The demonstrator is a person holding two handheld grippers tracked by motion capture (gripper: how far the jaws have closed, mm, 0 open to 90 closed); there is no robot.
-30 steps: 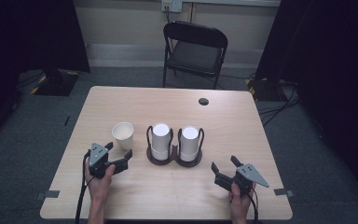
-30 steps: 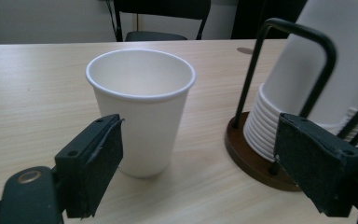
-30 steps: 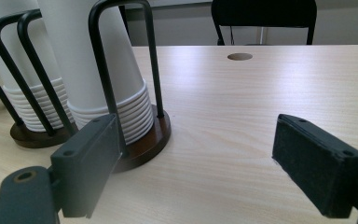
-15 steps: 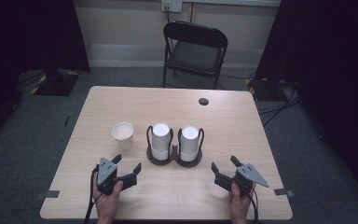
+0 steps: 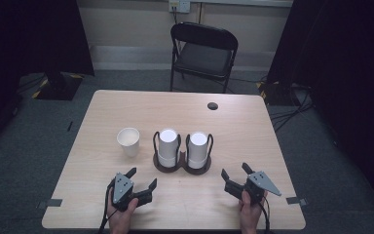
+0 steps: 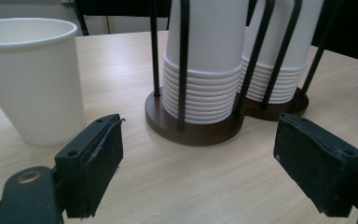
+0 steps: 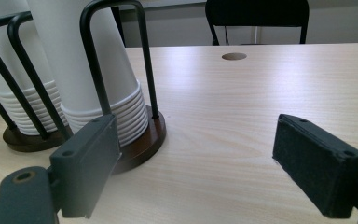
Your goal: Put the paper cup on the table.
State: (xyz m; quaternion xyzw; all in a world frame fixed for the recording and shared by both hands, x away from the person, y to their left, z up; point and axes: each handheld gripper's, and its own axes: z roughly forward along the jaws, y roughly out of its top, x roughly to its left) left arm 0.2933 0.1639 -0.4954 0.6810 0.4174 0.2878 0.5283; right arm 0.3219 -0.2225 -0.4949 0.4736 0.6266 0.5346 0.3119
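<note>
On the table [image 5: 233, 122], the cup rack [image 5: 182, 163] sits mid-width toward the near edge, the loose cup [image 5: 128, 141] upright to its left; we judge both grippers [image 5: 137, 190] [image 5: 236, 180], jaws spread and empty, between steps, next needing a reach.

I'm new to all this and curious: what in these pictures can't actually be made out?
- Cup stacks: tops cut off by the upper edge in the left gripper view, so their height can't be counted there.
- Loose cup: its inside is too small in the high view; the rim hides it in the left gripper view.
- Table hole: too small and dark to see into.
- Person: only hands show; the bottom edge cuts off the rest.
</note>
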